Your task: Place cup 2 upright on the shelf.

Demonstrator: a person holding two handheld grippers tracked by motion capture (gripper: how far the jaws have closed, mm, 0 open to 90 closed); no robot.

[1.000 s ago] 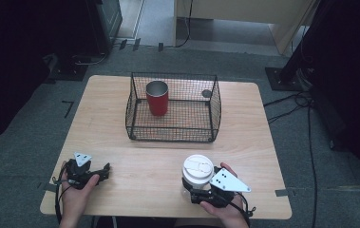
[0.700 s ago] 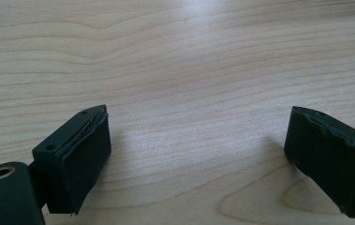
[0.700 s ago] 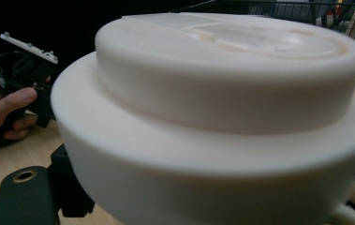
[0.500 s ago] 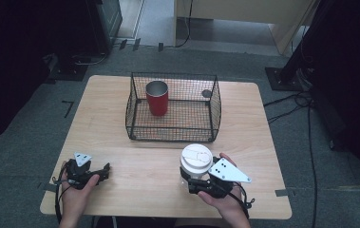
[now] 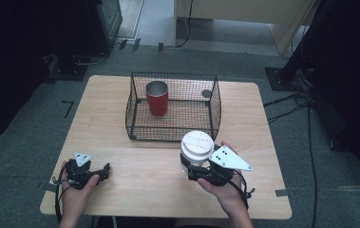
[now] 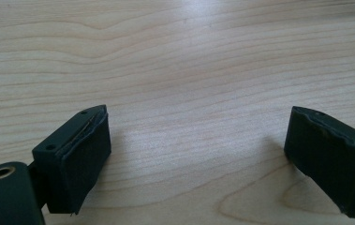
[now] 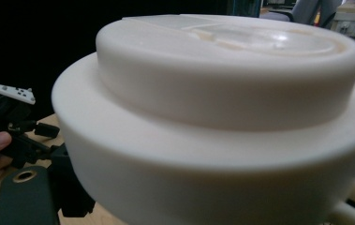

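Pale wood, black wire, cream plastic

The table is light wood with a smooth, satin grain. The basket at 12 o'clock is thin black wire mesh, matt. Inside it the red cup has a matt red wall and a bare metal rim. The white lidded cup at 5 o'clock looks like smooth cream plastic with a soft sheen. The left gripper carries matt black, rubbery pads with rough, frayed edges.

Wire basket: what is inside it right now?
Inside the wire basket a red cup stands upright near its back left. A small dark round thing shows at the back right wall; whether it lies inside cannot be told.
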